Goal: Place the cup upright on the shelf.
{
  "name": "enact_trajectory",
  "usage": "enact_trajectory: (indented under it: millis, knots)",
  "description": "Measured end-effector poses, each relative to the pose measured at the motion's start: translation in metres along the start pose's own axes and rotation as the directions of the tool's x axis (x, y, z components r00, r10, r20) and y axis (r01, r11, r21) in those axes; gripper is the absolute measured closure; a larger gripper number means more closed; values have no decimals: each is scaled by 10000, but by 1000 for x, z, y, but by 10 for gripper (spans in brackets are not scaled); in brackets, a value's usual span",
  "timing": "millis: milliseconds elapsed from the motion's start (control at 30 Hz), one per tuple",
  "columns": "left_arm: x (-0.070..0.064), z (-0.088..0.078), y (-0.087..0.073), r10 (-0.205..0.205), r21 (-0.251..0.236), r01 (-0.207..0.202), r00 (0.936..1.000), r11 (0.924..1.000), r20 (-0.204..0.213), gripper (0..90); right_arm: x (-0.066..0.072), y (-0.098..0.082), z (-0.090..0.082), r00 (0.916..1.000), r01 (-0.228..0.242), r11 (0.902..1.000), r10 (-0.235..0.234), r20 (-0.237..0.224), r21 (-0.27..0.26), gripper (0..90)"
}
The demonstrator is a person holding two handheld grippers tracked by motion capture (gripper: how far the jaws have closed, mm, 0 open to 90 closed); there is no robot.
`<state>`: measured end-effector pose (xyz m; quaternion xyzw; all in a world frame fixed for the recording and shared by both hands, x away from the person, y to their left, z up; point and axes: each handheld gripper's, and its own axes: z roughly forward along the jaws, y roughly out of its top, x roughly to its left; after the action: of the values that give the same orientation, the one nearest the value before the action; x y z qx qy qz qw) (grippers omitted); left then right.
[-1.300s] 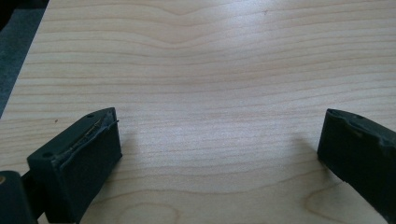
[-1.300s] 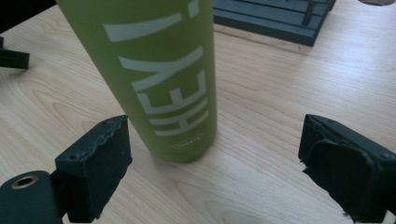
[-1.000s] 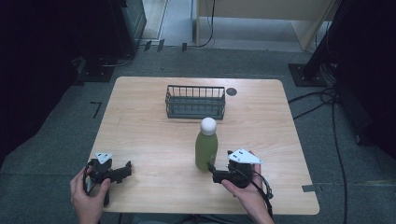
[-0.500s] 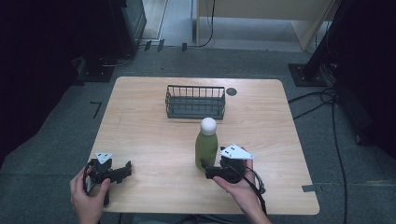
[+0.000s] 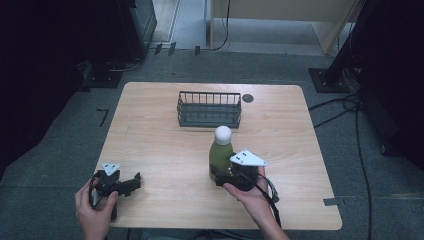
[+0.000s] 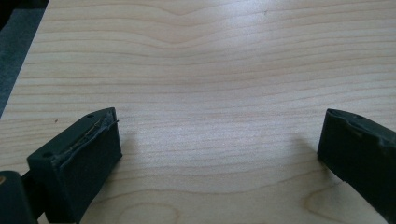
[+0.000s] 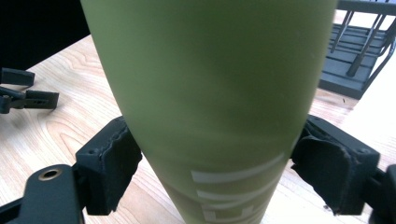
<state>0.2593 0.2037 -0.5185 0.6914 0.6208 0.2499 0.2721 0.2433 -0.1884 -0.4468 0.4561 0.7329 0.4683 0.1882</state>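
2 grippers on wooden table [image 5: 160, 145]. Right gripper [image 7: 212, 175] jaws have just been closing, now pressed on both sides of green bottle [image 5: 220, 157], low on its body; in the right gripper view the pads touch the bottle walls. Bottle upright with white round cap [image 5: 223, 134], right of table middle, just in front of dark wire basket [image 5: 209, 108], not touching it. Left gripper [image 5: 131, 182] near front left table edge, jaws wide apart, nothing between them, bare wood under.
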Motion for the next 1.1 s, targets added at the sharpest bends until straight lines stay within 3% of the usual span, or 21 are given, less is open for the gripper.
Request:
enact_trajectory:
  millis: [433,900,1100]
  knots:
    - [0,0,0,-1,-7,1,10000,10000,-7,0,2,7,10,10000,-69,10000,70,50,-69,164]
    - [0,0,0,2,-14,-2,10000,10000,-6,0,2,9,15,9987,513,9985,-513,30,-205,193]
    - [0,0,0,5,-11,-5,10000,10000,-8,0,-2,13,15,9996,266,9993,-269,-121,-247,197]
